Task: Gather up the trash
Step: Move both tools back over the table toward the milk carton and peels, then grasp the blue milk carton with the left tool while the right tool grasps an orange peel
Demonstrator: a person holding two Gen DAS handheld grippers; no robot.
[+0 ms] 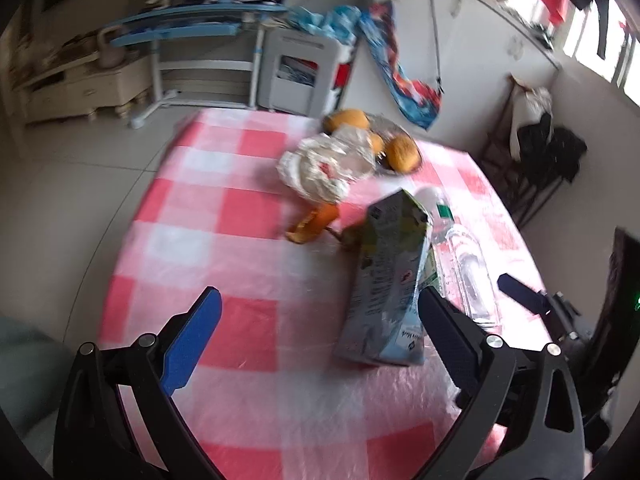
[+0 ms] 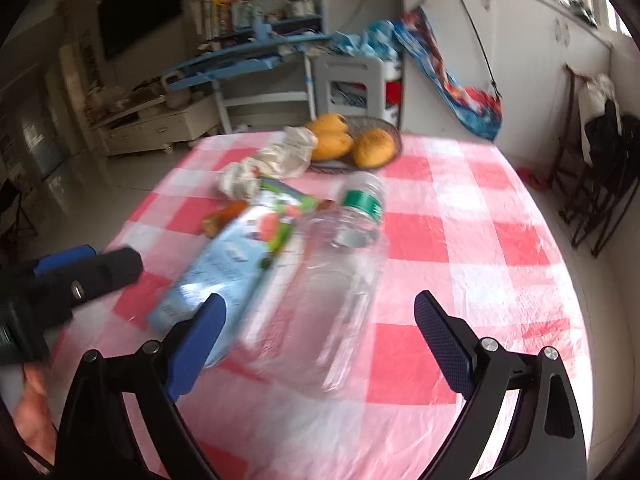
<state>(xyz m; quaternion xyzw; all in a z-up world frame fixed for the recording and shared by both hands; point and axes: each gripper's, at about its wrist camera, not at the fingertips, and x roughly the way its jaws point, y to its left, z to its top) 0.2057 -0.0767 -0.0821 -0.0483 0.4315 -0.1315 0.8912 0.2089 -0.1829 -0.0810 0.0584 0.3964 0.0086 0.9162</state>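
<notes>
A pale blue drink carton (image 1: 384,280) (image 2: 228,264) lies on the checked tablecloth beside a clear plastic bottle (image 2: 336,272) (image 1: 472,272) with a green label. Beyond them lie crumpled white wrapping (image 1: 324,164) (image 2: 264,164) and a strip of orange peel (image 1: 316,222) (image 2: 226,214). My left gripper (image 1: 320,300) is open, its right finger close to the carton's near end, nothing between the fingers. My right gripper (image 2: 320,308) is open, with the bottle's lower part lying between its fingers. The left gripper (image 2: 86,268) also shows at the left of the right wrist view.
A wire basket (image 2: 386,128) (image 1: 396,128) with yellow-orange fruit (image 2: 374,148) (image 1: 404,154) stands at the table's far edge. The table's left edge (image 1: 132,216) drops to a tiled floor. A blue desk (image 1: 188,20), a grey stool (image 2: 348,84) and a dark chair (image 2: 600,168) stand around.
</notes>
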